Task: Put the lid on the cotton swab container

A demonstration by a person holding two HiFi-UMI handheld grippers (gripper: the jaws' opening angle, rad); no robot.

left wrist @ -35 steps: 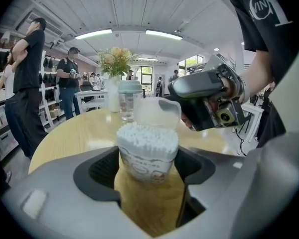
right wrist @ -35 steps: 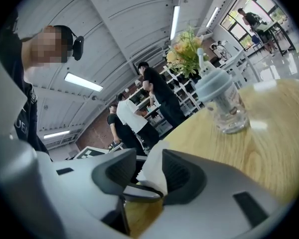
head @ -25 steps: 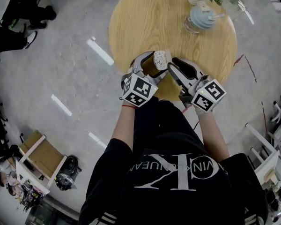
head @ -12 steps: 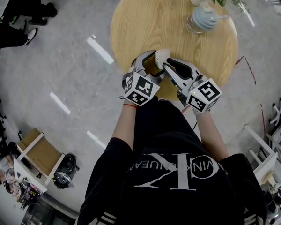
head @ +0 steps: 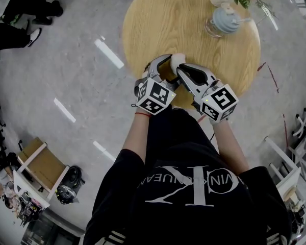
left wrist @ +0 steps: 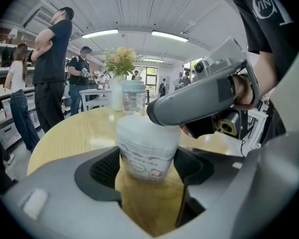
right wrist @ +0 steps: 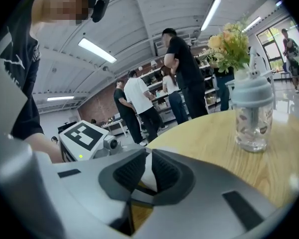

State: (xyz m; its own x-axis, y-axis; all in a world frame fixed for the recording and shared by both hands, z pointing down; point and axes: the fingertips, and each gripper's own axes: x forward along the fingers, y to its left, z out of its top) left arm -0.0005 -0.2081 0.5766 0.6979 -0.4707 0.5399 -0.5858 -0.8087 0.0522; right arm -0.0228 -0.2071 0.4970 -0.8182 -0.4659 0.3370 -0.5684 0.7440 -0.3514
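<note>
Clamping the cotton swab container at the wooden table's near edge, the left gripper grips it firmly; the container's label print is too blurred to read. The right gripper is closing its jaws on the white lid on top. Farther off stands a glass jar.

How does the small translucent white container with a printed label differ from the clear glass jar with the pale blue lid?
The small translucent white container is gripped between the jaws of the left gripper at the near edge of the round wooden table; the clear glass jar stands free at the far side. The container is cloudy with a printed label; the jar is see-through with a pale blue lid. Both stand upright.
</note>
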